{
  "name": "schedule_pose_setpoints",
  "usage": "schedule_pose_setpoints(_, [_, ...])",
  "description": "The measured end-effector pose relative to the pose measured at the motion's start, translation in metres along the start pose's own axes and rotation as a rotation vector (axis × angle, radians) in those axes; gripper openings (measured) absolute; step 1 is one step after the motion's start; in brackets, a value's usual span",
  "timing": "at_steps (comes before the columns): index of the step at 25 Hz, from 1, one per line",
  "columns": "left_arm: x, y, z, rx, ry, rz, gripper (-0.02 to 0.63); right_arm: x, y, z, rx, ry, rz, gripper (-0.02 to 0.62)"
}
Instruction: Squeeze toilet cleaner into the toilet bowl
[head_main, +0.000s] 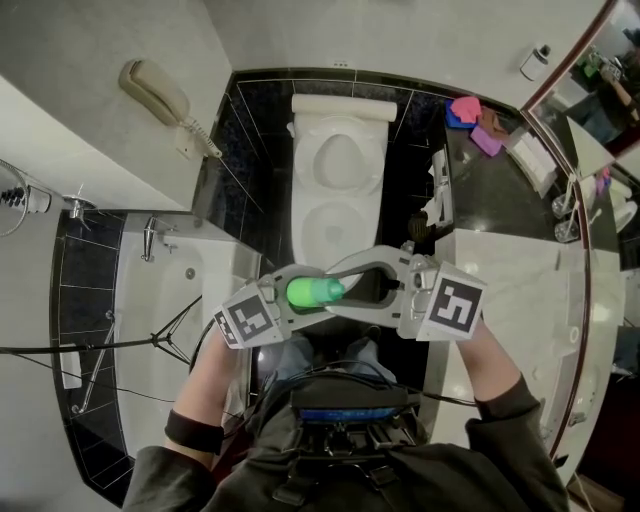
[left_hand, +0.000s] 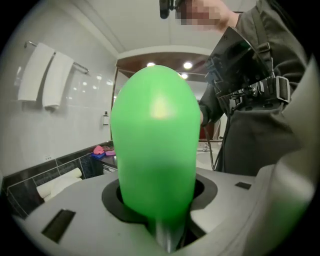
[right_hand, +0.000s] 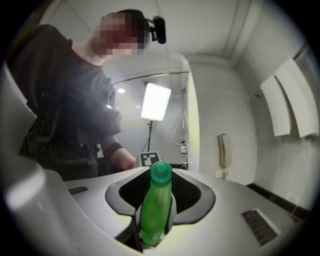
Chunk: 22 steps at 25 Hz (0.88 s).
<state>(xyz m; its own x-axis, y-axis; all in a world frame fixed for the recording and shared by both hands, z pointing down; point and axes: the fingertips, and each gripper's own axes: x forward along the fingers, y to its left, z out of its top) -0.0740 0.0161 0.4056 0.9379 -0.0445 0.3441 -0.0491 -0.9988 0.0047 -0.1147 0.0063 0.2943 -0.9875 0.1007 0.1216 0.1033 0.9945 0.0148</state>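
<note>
While toilet (head_main: 338, 190) stands between bathtub (head_main: 165, 290) and worktop (head_main: 520, 270) | left tongs (head_main: 296, 300) and right tongs (head_main: 345, 286) both clenched on green cleaner bottle (head_main: 315, 291) | bottle capped, lying level at toilet's near edge

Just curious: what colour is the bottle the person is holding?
The bottle is bright green, clearest in the left gripper view.

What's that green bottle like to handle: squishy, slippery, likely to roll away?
Probably squeezable plastic; the green bottle looks smooth and glossy, so it may slip. Its rounded body would likely roll if laid down. It seems fairly light: the left hand-held gripper and the right hand-held gripper hold it lying sideways in the air.
</note>
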Motion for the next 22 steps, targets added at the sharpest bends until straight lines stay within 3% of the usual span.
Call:
schedule_pose_setpoints(4, [0.0, -0.012, -0.007, 0.002, 0.037, -0.079, 0.181, 0.001, 0.012, -0.009, -0.232, 0.173, 0.047, 0.138])
schedule_pose_setpoints(9, [0.003, -0.02, -0.014, 0.019, 0.07, -0.105, 0.181, -0.003, 0.026, -0.024, -0.526, 0.376, 0.101, 0.138])
schedule_pose_setpoints(13, [0.006, -0.024, -0.016, 0.014, 0.061, -0.094, 0.181, -0.003, 0.028, -0.028, -0.613, 0.438, 0.088, 0.141])
schedule_pose_setpoints(17, [0.003, -0.016, -0.011, 0.036, 0.033, -0.032, 0.181, -0.002, 0.021, -0.019, -0.481, 0.343, 0.003, 0.187])
schedule_pose_setpoints(19, [0.0, -0.008, -0.005, 0.048, 0.018, 0.026, 0.181, -0.006, 0.013, -0.006, -0.332, 0.243, -0.026, 0.195])
schedule_pose_setpoints(22, [-0.005, 0.012, 0.003, 0.028, 0.004, 0.177, 0.181, -0.015, -0.006, 0.006, -0.009, 0.091, -0.106, 0.198])
